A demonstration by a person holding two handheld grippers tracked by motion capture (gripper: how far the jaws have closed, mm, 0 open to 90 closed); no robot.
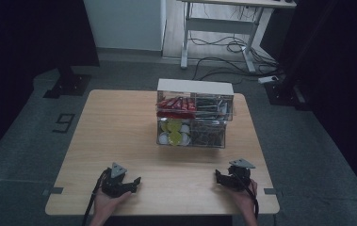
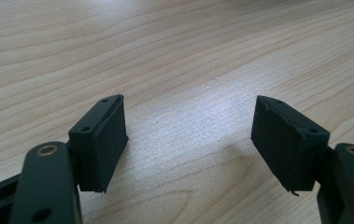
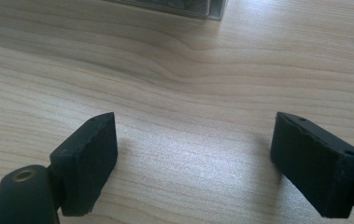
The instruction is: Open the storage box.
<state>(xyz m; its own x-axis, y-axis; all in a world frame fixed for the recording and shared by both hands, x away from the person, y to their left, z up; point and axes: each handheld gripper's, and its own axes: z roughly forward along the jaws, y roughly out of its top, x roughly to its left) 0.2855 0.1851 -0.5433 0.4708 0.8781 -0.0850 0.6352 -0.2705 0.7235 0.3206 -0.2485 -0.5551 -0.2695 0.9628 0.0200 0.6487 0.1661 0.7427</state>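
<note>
A: Item under inspection: clear two-tier organiser box [image 1: 192, 120], standing upright at the middle of the far half of the wooden table [image 1: 119, 141]. White top panel; four compartments visible through the front.

B: Contents?

A: Upper left compartment of the box: red packets [image 1: 176, 104]. Lower left: round yellow and white pieces [image 1: 175, 132]. Both right-hand compartments: small dark mixed items, too fine to identify. All sorted by kind, probably so that each sort can be drawn out separately.

B: Contact with the box?

A: None. Untouched, well apart from both tools.

B: Left gripper?

A: Left gripper [image 1: 128, 184] resting low on the table, near the edge on the person's side, well short of the box and to its left. Jaws apart, nothing between them; bare wood grain between the pads [image 2: 102, 144] in the left gripper view.

B: Right gripper?

A: Right gripper [image 1: 223, 178] likewise near that edge, short of the box and to its right. Jaws spread wide, empty; a corner of the box base [image 3: 184, 8] just visible at the top of the right gripper view, so aimed toward the box.

B: Reason for that placement?

A: Judged a ready stance: both tools open, flanking the box symmetrically, reach not yet begun.
</note>
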